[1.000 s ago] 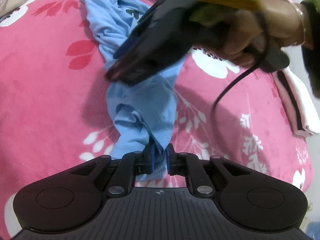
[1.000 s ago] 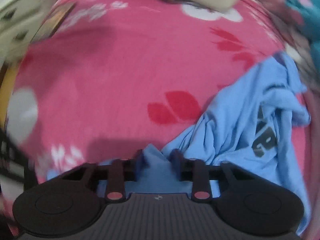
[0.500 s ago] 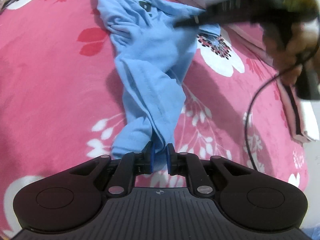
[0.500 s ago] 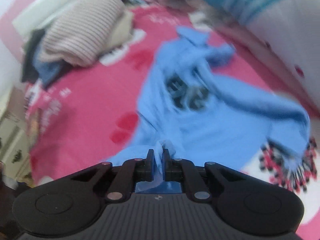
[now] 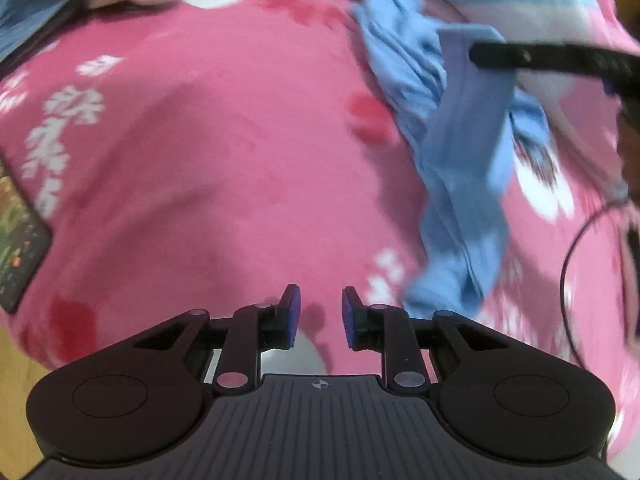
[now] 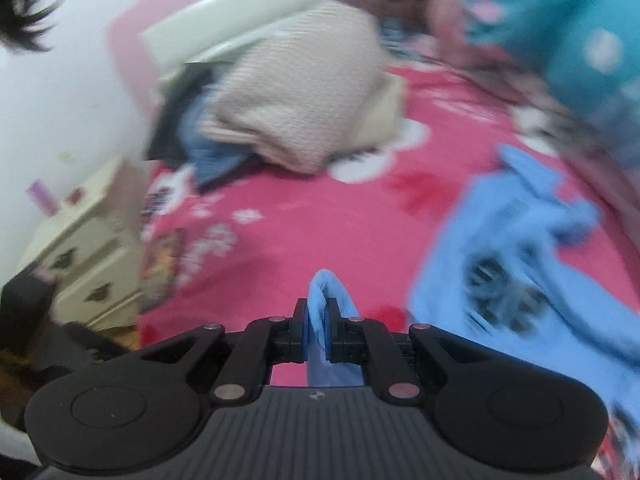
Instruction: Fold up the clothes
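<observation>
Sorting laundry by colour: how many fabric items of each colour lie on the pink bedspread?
Light blue: 1, the shirt, pinched by the right hand-held gripper
Beige: 1, the knit sweater
Dark blue: 1, the garment under it
Teal: 1, the blanket
Total: 4

bed with pink fleece blanket, white and red flower print [image 5: 208, 152], carries everything. light blue cotton t-shirt with dark print [image 6: 516, 280] lies rumpled on the blanket toward the right side. beige ribbed knit garment, folded in a heap [image 6: 296, 96], rests at the far end, on top of dark blue clothes [image 6: 208, 160]. flat dark printed card [image 5: 16, 240] lies at the blanket's left edge.
</observation>
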The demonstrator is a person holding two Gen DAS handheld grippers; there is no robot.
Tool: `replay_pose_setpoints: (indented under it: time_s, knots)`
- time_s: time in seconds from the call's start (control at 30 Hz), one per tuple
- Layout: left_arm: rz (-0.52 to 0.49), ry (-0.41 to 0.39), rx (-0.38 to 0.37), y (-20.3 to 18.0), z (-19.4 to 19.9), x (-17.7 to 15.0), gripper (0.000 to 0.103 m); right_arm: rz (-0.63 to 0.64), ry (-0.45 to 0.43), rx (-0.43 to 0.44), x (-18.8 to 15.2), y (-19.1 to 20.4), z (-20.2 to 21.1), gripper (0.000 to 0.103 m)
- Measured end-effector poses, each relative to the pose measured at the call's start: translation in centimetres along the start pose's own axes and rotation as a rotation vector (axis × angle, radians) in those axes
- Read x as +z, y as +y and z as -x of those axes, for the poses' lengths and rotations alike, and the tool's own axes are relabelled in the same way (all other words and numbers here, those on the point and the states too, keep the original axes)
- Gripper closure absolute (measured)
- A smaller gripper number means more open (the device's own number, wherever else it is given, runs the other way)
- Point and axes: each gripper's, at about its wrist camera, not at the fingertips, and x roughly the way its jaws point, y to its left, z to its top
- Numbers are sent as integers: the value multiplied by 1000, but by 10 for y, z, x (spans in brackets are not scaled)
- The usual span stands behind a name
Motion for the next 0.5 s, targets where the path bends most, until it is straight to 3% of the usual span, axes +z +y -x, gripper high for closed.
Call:
replay_pose_setpoints:
  time_s: [0.23,0.5]
  knots:
    - [76,-93,14,10,-2,14,81,258,65,233,53,48,-73,96]
    - [181,-124,24,39,4,13,81,489,188,342,76,103,-156,96]
